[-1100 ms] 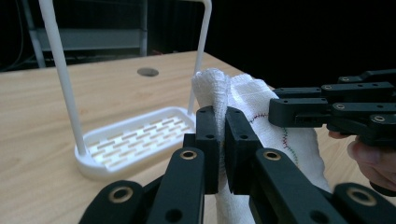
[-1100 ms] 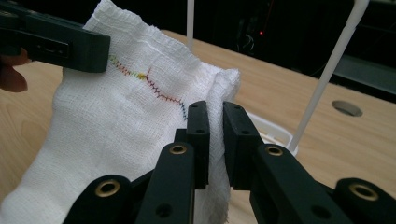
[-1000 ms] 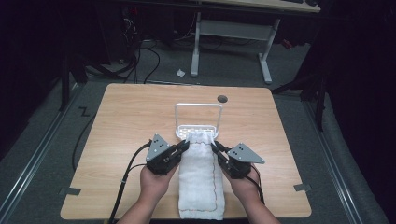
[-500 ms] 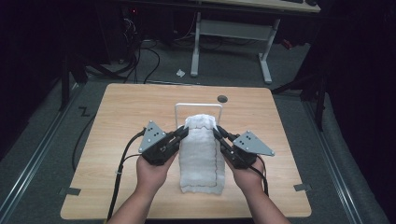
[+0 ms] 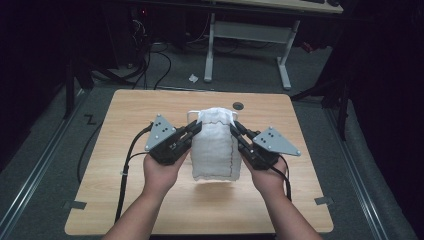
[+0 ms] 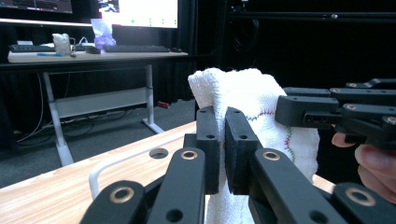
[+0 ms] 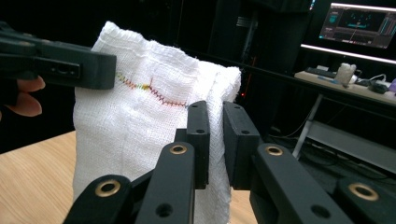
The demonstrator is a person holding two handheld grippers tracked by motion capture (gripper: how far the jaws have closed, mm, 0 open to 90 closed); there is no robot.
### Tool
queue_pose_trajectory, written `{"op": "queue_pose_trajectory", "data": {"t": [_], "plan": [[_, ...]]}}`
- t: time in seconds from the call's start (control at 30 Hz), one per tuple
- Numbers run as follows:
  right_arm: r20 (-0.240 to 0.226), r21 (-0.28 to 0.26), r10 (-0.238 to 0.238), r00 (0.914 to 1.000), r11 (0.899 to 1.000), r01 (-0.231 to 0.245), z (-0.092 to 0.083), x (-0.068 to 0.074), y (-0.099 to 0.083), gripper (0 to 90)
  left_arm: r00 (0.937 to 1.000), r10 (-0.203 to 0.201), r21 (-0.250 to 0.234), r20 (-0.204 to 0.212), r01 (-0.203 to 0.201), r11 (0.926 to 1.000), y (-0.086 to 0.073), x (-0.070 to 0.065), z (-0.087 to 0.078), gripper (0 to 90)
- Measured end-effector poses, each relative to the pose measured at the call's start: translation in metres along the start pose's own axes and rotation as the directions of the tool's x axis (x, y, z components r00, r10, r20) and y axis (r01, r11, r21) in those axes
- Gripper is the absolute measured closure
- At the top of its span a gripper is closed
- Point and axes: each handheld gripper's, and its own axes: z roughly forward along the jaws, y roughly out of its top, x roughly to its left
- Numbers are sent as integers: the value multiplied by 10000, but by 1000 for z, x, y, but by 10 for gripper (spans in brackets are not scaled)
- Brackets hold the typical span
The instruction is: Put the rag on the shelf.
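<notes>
Cloth: one, between two grippers

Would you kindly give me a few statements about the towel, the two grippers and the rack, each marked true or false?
1. The left gripper is clamped on an upper corner of the white towel. True.
2. The right gripper hangs open, away from the towel. False: it is shut on the other upper corner.
3. The towel lies flat on the table. False: it hangs between the grippers, its lower edge off the wood.
4. A white wire rack stands on the table behind the towel. True.
</notes>
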Motion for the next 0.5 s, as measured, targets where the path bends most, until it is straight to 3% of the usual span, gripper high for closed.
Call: {"op": "queue_pose_trajectory", "data": {"t": [0.23,0.5], "plan": [[175,35,34,9998,10000,-35,8,-11,7,822,10000,-34,-58,-76,34,10000,5,8,10,859],[429,-47,5,9991,10000,-3,24,-24,21,823,9988,307,11,-378,-307,9995,24,26,30,859]]}}
